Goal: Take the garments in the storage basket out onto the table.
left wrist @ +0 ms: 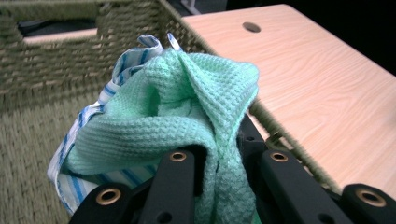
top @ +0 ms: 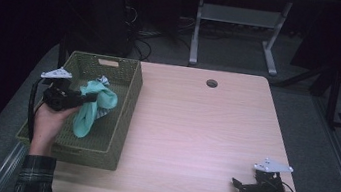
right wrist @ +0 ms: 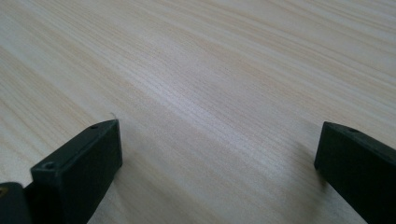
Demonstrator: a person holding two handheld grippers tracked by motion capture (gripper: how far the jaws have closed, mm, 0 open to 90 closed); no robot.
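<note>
While the woven basket point(top: 123, 114) stands at the left edge of the table point(top: 194, 129), a mint-green waffle cloth point(top: 93, 108) is gripped over it by the left gripper point(top: 88, 96), whose jaws are closed on its folds. A blue-striped cloth point(left wrist: 109, 88) is bunched against the green one. Near the table's right near corner, the right gripper point(top: 239, 186) is held low with its jaws spread wide and nothing between them.

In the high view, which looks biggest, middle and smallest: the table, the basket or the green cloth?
1. Table
2. Basket
3. Green cloth, clamped in the left gripper above the basket.
</note>
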